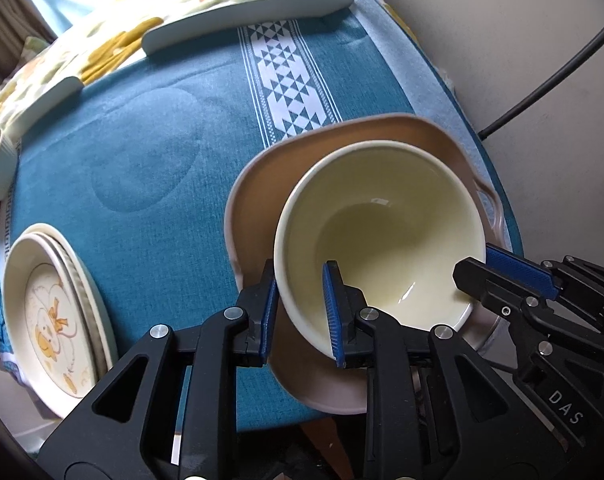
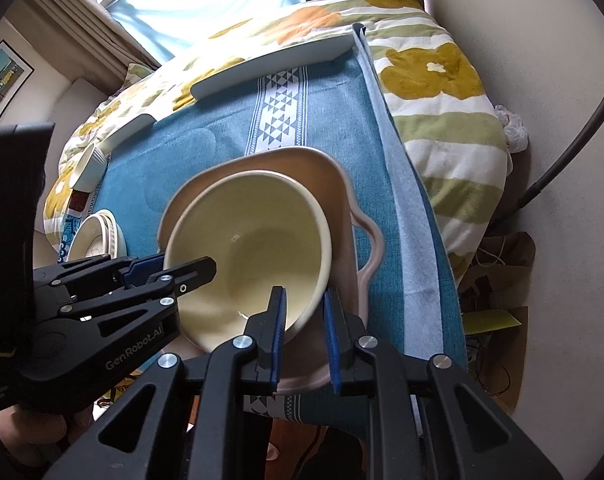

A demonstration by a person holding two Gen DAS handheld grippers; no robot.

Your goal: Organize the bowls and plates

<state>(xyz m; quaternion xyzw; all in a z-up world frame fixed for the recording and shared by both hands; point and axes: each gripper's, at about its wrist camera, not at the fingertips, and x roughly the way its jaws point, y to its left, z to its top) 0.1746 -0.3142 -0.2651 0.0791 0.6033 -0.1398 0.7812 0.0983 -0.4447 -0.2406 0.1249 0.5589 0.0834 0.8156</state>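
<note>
**Both hand-held grippers on the rim of the cream bowl**

Nearest to my cameras are the black arms and blue ribbed pads of the two tools. My left hand-held gripper (image 1: 299, 306) straddles the near-left rim of the cream bowl (image 1: 382, 236): one pad is outside the wall, the other inside, and the wall sits between them. My right hand-held gripper (image 2: 304, 326) straddles the near-right rim in the same way. Each one seems to pinch the rim, but I cannot tell how firmly the pads press.

The bowl lies directly in front of both tools, tilted, with its mouth turned toward me. It is round, so it has no long axis. Both hands are equally near; neither has to reach.

Under the bowl is the pink-beige dish (image 1: 261, 184), squarish with soft corners and a loop handle (image 2: 372, 248) on the right side. Both look like glazed ceramic, smooth and shiny, probably slippery on the pads. The bench carries a teal woven cloth (image 1: 141, 140) with a white triangle band. At far left waits a stack of cream plates (image 1: 53, 320) with a duck drawing. I judge that the bowl must settle level in the dish.
</note>
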